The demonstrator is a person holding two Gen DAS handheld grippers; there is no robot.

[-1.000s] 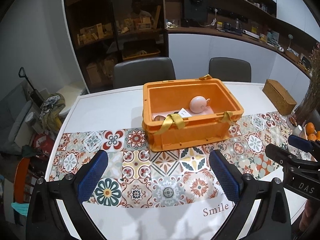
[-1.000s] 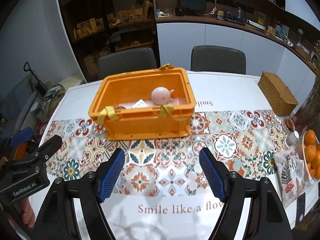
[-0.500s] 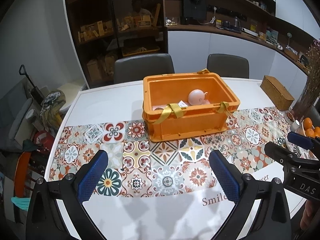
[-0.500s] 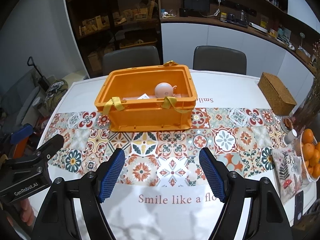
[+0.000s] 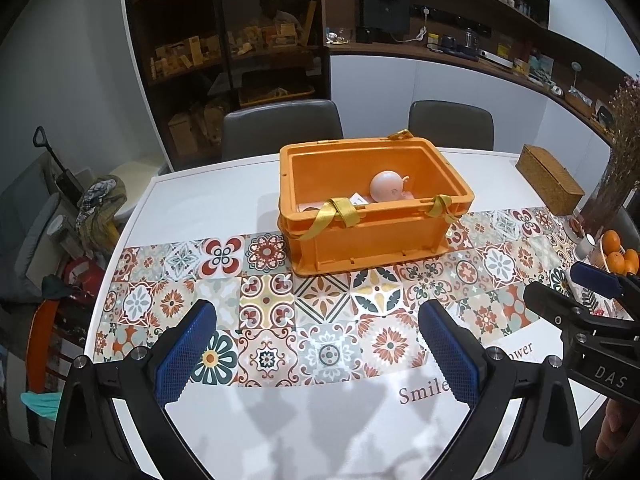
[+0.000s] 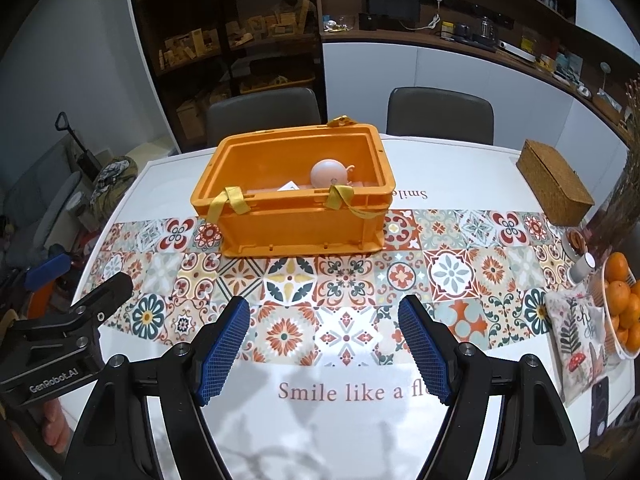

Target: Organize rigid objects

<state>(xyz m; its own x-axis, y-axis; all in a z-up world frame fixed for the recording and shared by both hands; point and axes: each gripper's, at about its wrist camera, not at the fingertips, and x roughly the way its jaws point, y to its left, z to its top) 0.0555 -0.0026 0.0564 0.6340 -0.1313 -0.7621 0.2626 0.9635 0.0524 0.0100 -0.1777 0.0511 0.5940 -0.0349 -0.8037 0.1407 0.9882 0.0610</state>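
Crate [image 6: 296, 204], orange plastic, stands ahead of both sets of fingers on the tiled runner [image 6: 344, 280], well beyond the tips; left gripper [image 5: 318, 344] spread wide, nothing between its pads; right gripper [image 6: 324, 340] likewise spread and empty; inside the crate, a pink round toy [image 6: 330, 174] beside a white card [image 6: 289, 186]; yellow straps [image 6: 232, 198] drape over its near rim.

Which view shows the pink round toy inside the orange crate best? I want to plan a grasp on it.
The left wrist view shows the pink round toy best: it sits clear of the orange crate front rim. In the right wrist view the toy is just as large, but a yellow strap crosses its lower edge.
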